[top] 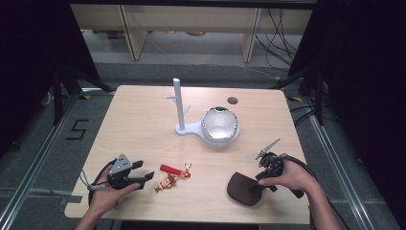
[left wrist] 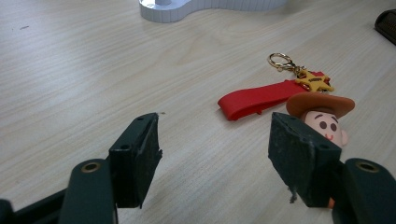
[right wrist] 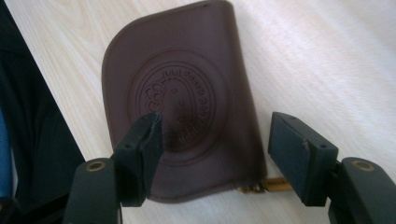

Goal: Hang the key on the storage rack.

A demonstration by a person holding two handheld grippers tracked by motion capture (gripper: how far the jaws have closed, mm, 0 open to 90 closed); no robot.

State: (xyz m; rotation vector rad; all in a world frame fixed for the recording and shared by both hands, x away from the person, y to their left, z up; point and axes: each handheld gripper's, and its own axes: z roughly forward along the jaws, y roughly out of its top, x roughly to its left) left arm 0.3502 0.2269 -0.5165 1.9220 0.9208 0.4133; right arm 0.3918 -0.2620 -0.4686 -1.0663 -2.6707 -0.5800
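Right gripper [right wrist: 212,158], lower middle of the right gripper view: jaws standing wide apart, gripping nothing, hovering over a brown pouch [right wrist: 182,98] lying flat on the table [right wrist: 327,60] near its edge, at lower right of the high view. Left gripper [left wrist: 212,158]: jaws gaping, empty, resting at lower left of the high view. Cowboy keychain [left wrist: 322,116] with red strap [left wrist: 254,100] lying just beyond its right jaw. White stand [top: 179,108] and shiny bowl [top: 220,125] sitting at table centre.
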